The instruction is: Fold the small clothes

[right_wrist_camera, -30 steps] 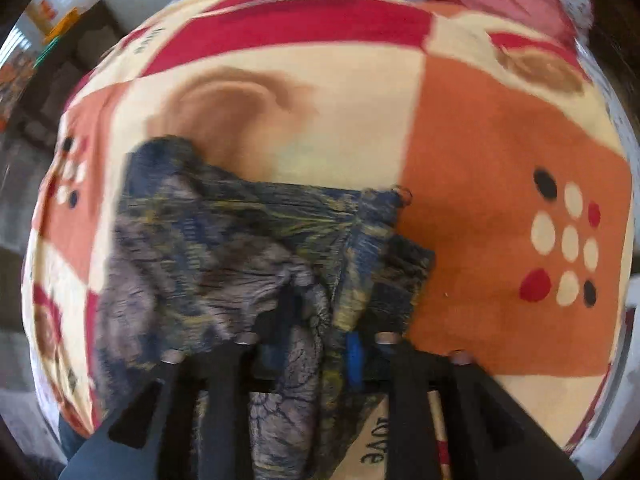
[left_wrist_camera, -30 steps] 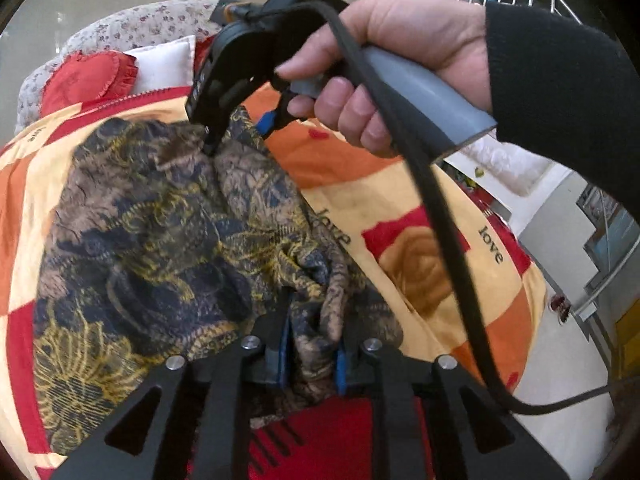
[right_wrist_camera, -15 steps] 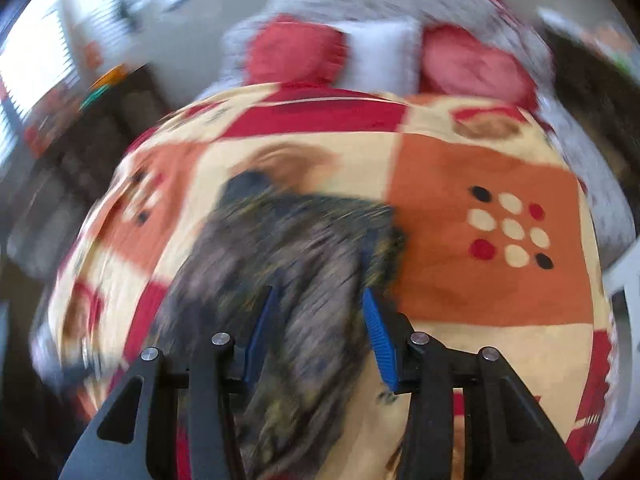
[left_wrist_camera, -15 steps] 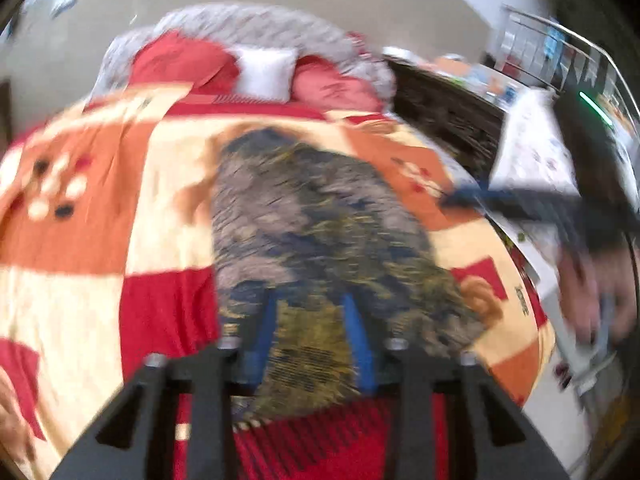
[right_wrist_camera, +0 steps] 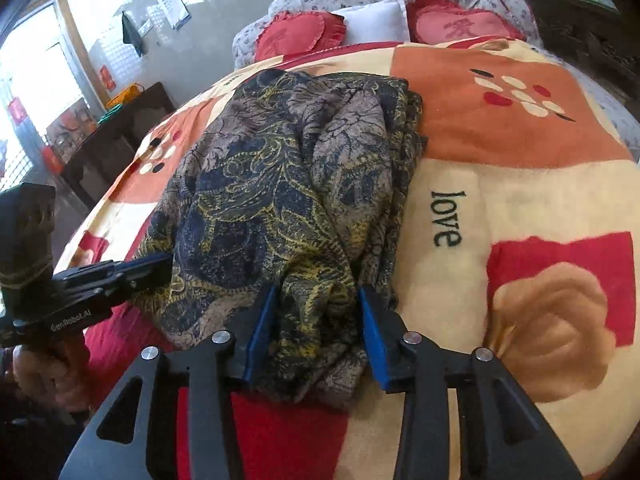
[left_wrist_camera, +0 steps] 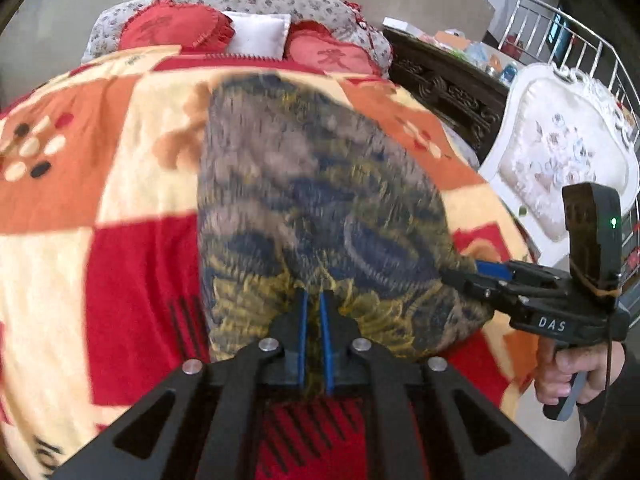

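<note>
navy-and-gold cloth on blanket; near edge pinched in left gripper; right gripper spread wide around bunched hem.

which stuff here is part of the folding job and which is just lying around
Job:
patterned garment
left gripper, shut on its near edge
right gripper, open around its near edge

Lying about:
blanket
heart cushions
white pillow
white chair
</note>
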Available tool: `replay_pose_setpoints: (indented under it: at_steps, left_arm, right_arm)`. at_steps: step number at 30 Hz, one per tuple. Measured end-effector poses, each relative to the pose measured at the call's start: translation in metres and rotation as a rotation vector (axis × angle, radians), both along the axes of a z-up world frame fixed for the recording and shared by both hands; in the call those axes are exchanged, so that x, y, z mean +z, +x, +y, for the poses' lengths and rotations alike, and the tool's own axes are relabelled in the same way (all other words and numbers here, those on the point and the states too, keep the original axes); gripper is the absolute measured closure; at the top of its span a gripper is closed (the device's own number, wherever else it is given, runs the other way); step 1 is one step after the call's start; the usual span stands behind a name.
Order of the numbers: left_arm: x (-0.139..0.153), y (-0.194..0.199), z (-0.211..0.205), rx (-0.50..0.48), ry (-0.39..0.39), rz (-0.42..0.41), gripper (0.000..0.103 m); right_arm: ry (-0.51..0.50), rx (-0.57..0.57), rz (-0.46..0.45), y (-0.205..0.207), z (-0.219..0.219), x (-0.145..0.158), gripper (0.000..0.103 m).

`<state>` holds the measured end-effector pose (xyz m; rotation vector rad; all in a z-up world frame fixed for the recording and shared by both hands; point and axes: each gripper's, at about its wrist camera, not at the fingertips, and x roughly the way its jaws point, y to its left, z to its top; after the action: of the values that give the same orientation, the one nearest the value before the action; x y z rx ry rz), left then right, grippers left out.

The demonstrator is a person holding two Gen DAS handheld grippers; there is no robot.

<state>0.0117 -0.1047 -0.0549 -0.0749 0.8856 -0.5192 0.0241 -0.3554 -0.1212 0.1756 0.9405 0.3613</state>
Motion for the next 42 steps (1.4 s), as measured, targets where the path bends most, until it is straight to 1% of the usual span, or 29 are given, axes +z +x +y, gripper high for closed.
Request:
replay_pose_setpoints:
  at_steps: [1,2,4,5,6,7,8,9,10,11,13,14,15,16,17,18,19,20,23,25,28,31,34,42]
  left_arm:
    - [0.014,0.005,0.003,0.013,-0.012,-0.033,0.091]
    - [0.024,0.012,0.004,0.022,-0.02,-0.058,0.085]
    - [0.049,0.042,0.002,0.045,-0.034,-0.121,0.077]
    - [0.055,0.054,-0.001,0.056,-0.031,-0.135,0.077]
    - [0.063,0.075,-0.006,0.076,-0.029,-0.151,0.077]
    - [0.066,0.092,-0.011,0.086,-0.03,-0.147,0.077]
    - [0.066,0.109,-0.018,0.096,-0.025,-0.14,0.077]
    - [0.064,0.13,-0.027,0.119,-0.009,-0.131,0.077]
    - [0.057,0.148,-0.036,0.143,0.013,-0.114,0.078]
    - [0.048,0.161,-0.043,0.163,0.039,-0.092,0.078]
    - [0.028,0.178,-0.052,0.191,0.07,-0.057,0.078]
    - [0.017,0.181,-0.055,0.201,0.078,-0.044,0.077]
    - [0.005,0.183,-0.059,0.202,0.087,-0.04,0.077]
    - [-0.009,0.183,-0.061,0.189,0.1,-0.03,0.076]
    - [-0.017,0.182,-0.062,0.18,0.092,-0.014,0.076]
    - [-0.025,0.18,-0.059,0.181,0.062,-0.006,0.076]
    - [-0.026,0.178,-0.057,0.185,0.045,-0.017,0.076]
    - [-0.026,0.179,-0.057,0.185,0.044,-0.014,0.076]
    - [-0.031,0.183,-0.054,0.184,0.026,0.002,0.076]
    - [-0.033,0.185,-0.053,0.185,0.024,0.007,0.076]
    - [-0.033,0.184,-0.06,0.186,0.069,-0.006,0.075]
    - [-0.032,0.184,-0.067,0.188,0.106,-0.021,0.075]
    - [-0.032,0.185,-0.068,0.188,0.115,-0.024,0.075]
    - [-0.032,0.186,-0.069,0.188,0.118,-0.026,0.075]
  right_arm:
    - [-0.017,0.008,0.012,0.005,0.0,0.007,0.047]
    - [-0.043,-0.001,0.004,0.008,0.003,0.021,0.047]
    - [-0.063,-0.048,-0.099,0.011,0.004,0.051,0.047]
    - [-0.057,-0.084,-0.15,0.018,0.003,0.067,0.047]
    - [-0.046,-0.136,-0.186,0.028,0.002,0.08,0.047]
    - [-0.031,-0.184,-0.202,0.038,0.004,0.087,0.047]
    - [-0.011,-0.229,-0.192,0.057,0.009,0.092,0.047]
    - [-0.014,-0.247,-0.174,0.071,0.016,0.093,0.052]
    - [-0.034,-0.27,-0.153,0.085,0.026,0.092,0.058]
    - [-0.073,-0.304,-0.117,0.105,0.038,0.086,0.069]
    - [-0.095,-0.337,-0.054,0.129,0.047,0.073,0.07]
    - [-0.124,-0.359,-0.023,0.145,0.053,0.059,0.071]
    - [-0.149,-0.376,-0.005,0.152,0.052,0.046,0.071]
    - [-0.154,-0.371,0.023,0.159,0.051,0.03,0.071]
    - [-0.174,-0.361,0.03,0.162,0.05,0.017,0.075]
    - [-0.212,-0.345,-0.011,0.162,0.049,0.006,0.079]
    - [-0.218,-0.333,-0.032,0.161,0.048,0.003,0.079]
    - [-0.201,-0.331,-0.041,0.159,0.045,0.003,0.079]
    - [-0.146,-0.33,-0.041,0.158,0.036,-0.001,0.079]
    - [-0.136,-0.329,-0.041,0.159,0.034,-0.003,0.079]
    - [-0.115,-0.326,-0.042,0.155,0.032,-0.002,0.079]
    - [-0.07,-0.325,-0.042,0.163,0.03,-0.003,0.079]
    - [-0.03,-0.325,-0.041,0.161,0.026,-0.004,0.079]
    - [-0.041,-0.324,-0.044,0.162,0.026,-0.005,0.079]
